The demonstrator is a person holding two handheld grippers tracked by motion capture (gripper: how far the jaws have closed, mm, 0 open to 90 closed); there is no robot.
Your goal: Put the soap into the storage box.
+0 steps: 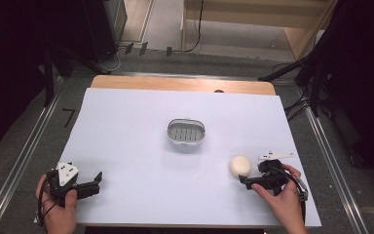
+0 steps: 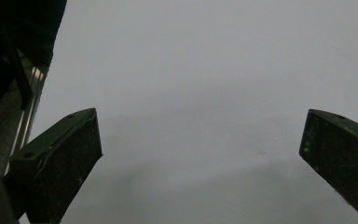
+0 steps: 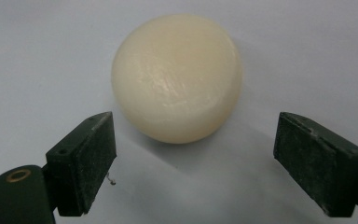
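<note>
A round cream soap bar [image 1: 240, 166] lies on the white table cover [image 1: 136, 146] at the front right. My right gripper [image 1: 249, 178] is just behind it, open. In the right gripper view the soap [image 3: 177, 77] sits just ahead of the wide-apart jaws, untouched, with my right gripper [image 3: 193, 156] low over the sheet. A grey oval soap dish [image 1: 186, 131] with a slotted floor stands at the table's middle. My left gripper [image 1: 96, 183] rests at the front left, open, and my left gripper [image 2: 200, 154] has bare sheet between its jaws.
The wooden table edge [image 1: 182, 84] shows beyond the cover at the back. Metal rails [image 1: 27, 146] run along both sides on the floor. Dark stands and cables [image 1: 311, 83] sit at the back right. The table's left edge [image 2: 32, 93] appears in the left gripper view.
</note>
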